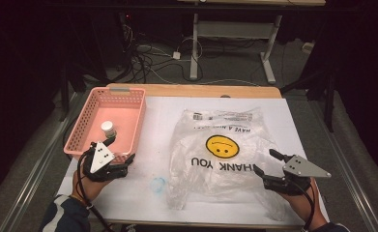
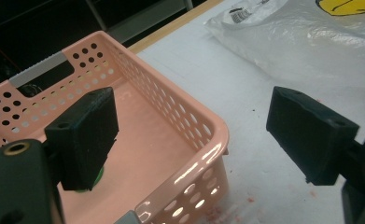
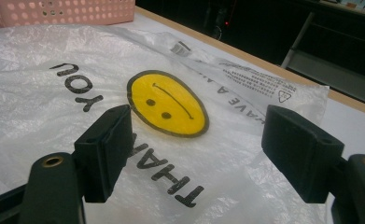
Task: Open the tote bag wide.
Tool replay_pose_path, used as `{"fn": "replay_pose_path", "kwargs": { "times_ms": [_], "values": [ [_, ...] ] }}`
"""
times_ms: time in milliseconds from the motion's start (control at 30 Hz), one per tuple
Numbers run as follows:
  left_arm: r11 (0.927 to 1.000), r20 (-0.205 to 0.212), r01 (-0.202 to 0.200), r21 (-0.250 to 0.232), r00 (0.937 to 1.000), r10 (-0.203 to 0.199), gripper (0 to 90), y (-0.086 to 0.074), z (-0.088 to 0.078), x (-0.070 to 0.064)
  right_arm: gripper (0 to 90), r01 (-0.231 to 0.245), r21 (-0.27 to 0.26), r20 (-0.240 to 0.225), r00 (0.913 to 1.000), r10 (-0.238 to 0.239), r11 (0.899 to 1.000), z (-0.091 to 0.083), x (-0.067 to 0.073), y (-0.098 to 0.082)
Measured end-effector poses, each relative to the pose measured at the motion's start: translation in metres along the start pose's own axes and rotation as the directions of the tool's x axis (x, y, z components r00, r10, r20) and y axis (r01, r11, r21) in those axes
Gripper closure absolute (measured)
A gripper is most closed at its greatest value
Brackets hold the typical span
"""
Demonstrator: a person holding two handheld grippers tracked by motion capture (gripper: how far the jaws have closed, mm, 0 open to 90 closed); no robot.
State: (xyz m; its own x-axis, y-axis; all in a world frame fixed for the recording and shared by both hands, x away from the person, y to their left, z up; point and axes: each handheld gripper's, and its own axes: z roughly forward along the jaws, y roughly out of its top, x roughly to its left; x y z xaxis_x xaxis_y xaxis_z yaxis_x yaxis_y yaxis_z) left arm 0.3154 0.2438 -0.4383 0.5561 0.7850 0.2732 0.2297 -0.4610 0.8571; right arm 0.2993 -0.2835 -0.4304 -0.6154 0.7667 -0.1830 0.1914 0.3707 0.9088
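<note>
Small bottle (image 2: 90,179) in pink basket (image 2: 203,140) largely hidden behind left tongs' jaw; label unreadable

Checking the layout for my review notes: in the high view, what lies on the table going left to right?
Pink basket holding a small white-capped bottle, with the left gripper at its near edge → clear plastic bag → right gripper.

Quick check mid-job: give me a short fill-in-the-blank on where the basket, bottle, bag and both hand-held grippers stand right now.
1. The small white-capped bottle stands inside the pink ____.
2. The smiley face printed on the clear plastic bag is coloured ____.
3. The left hand-held gripper hovers at the near rim of the basket with its jaws ____.
4. The right hand-held gripper, jaws open, is over the plastic ____.

Missing words: basket; yellow; open; bag
</note>
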Motion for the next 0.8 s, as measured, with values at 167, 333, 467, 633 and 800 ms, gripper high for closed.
{"fn": "replay_pose_path", "kwargs": {
  "times_ms": [167,333,467,633,800],
  "values": [
    [1.0,0.002,-0.002,-0.006,1.0,0.002,16.5,0.0,-0.001,-0.001,26.5,0.003,0.014,-0.005,1.0,-0.003,1.0,0.002,0.0,0.001],
    [0.9999,0.003,-0.001,-0.014,1.0,0.001,16.5,0.001,-0.003,-0.001,28.8,0.003,0.013,0.006,1.0,-0.003,1.0,0.006,-0.01,0.01],
    [0.9998,0.012,-0.018,-0.007,0.9998,0.019,16.6,0.0,0.0,0.001,32.0,-0.018,0.007,0.033,0.9993,0.018,1.0,0.015,-0.032,0.026],
    [0.9997,0.022,-0.023,-0.005,0.9995,0.023,16.9,-0.001,0.003,0.002,33.3,-0.058,0.017,0.055,0.9969,0.057,0.998,0.035,-0.062,0.045],
    [0.9994,0.037,-0.032,0.009,0.9988,0.032,16.8,-0.001,0.005,0.0,37.2,-0.111,0.119,0.126,0.9873,0.096,0.987,0.085,-0.11,0.063]
  ]
}}
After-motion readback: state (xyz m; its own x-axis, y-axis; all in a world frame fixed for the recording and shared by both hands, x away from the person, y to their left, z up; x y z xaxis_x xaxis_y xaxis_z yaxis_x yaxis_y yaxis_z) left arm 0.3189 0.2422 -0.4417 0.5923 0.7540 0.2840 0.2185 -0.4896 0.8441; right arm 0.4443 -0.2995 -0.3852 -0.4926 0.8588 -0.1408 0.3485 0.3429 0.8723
